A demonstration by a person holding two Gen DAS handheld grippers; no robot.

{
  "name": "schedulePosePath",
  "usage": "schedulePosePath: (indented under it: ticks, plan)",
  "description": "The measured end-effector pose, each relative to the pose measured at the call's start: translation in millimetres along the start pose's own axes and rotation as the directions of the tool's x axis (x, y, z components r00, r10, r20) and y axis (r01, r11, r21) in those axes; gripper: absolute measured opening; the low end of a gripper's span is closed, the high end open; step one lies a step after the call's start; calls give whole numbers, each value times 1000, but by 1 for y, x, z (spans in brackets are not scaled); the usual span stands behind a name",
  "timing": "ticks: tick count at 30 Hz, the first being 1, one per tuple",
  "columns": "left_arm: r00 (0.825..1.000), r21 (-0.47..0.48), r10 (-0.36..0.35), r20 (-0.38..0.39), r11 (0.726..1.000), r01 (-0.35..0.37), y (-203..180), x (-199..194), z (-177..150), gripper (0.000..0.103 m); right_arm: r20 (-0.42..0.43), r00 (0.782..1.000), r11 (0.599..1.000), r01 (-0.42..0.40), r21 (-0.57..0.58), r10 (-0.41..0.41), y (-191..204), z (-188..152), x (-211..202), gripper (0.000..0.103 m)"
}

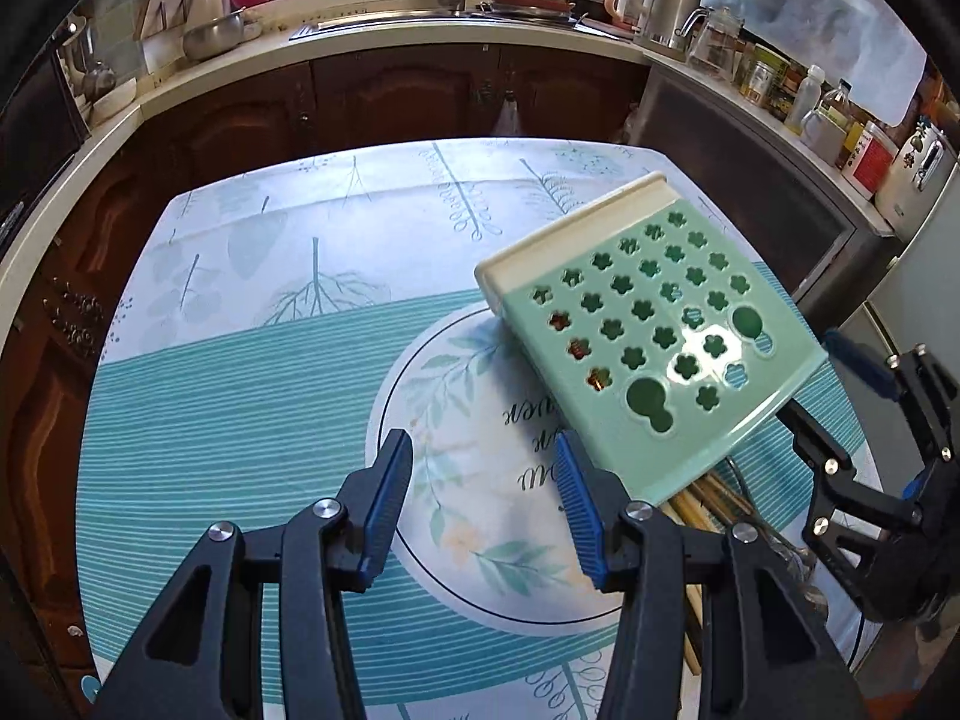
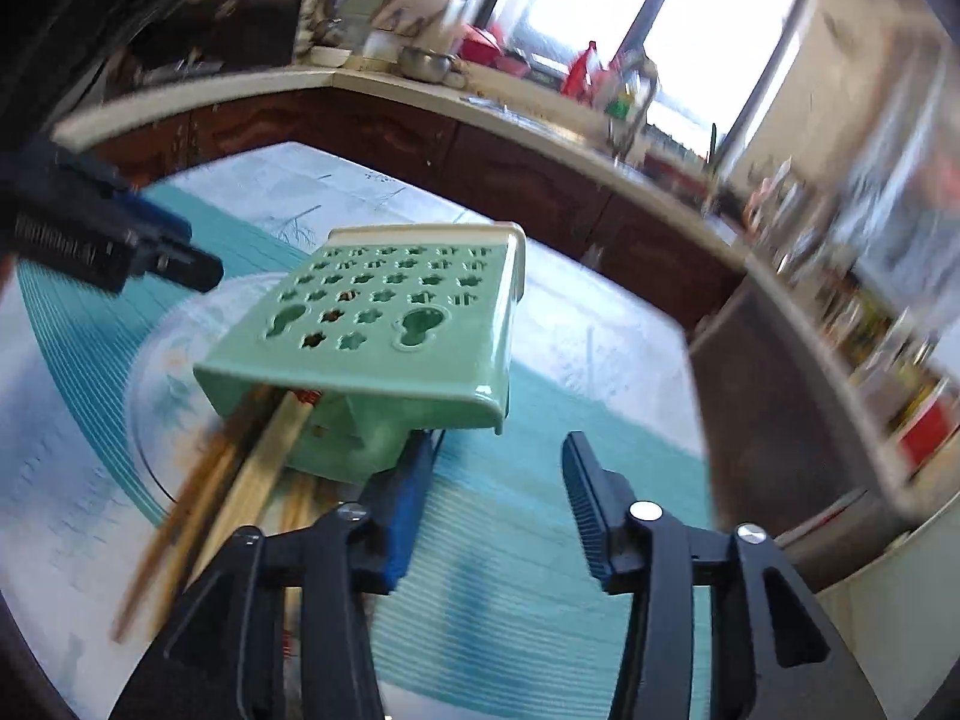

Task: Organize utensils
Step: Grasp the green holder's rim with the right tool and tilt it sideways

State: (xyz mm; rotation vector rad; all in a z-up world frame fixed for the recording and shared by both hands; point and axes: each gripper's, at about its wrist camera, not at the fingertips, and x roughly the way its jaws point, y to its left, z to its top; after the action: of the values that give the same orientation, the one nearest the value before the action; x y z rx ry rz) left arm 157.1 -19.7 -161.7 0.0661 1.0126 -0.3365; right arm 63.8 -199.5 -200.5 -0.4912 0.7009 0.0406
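A mint-green utensil holder [image 1: 648, 324] with flower-shaped holes and a cream base lies tipped on its side on the patterned tablecloth [image 1: 240, 360]. Wooden chopsticks [image 1: 702, 504] stick out of its open mouth toward me. My left gripper [image 1: 480, 450] is open just left of the holder's mouth, with only cloth between its pads. In the right wrist view the holder [image 2: 384, 324] and chopsticks [image 2: 240, 480] lie ahead and to the left. My right gripper [image 2: 498, 450] is open, its left finger close against the holder's lower corner and nothing between the pads. Each gripper shows in the other's view: right gripper [image 1: 834, 390], left gripper [image 2: 180, 246].
A dark wooden cabinet run with a pale countertop [image 1: 384, 30] curves behind the table, carrying a sink, a metal bowl [image 1: 213, 36], a kettle [image 1: 666, 0] and several jars and bottles. A steel appliance [image 1: 750, 168] stands close to the table's right edge.
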Motion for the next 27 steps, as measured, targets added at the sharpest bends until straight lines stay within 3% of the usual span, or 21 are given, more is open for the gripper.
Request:
schedulePosePath:
  ticks: [3,6,13,17,20,22,27]
  plan:
    - [1000,-6,-1,-9,1000,1,1,2,-5,47,98,987,978,142,-154,-128,27,-5,-8,59]
    - [1000,-19,-8,-19,1000,7,5,4,-9,47,185,958,925,266,-271,-221,50,-9,-10,64]
    - [999,-23,-16,-36,1000,16,10,9,-17,47,299,922,839,356,-411,-245,81,-12,-7,64]
    - [999,-25,-19,-38,1000,18,14,11,-19,47,332,915,787,376,-490,-230,92,-11,1,59]
    - [999,-29,-22,-42,999,21,16,12,-19,47,331,923,741,362,-565,-198,102,-10,11,41]
    - [999,-31,-24,-46,999,23,17,13,-20,47,308,937,726,328,-605,-167,104,-10,18,23]
    - [999,-31,-27,-48,999,25,23,13,-19,47,196,980,773,140,-619,-21,95,15,26,18]
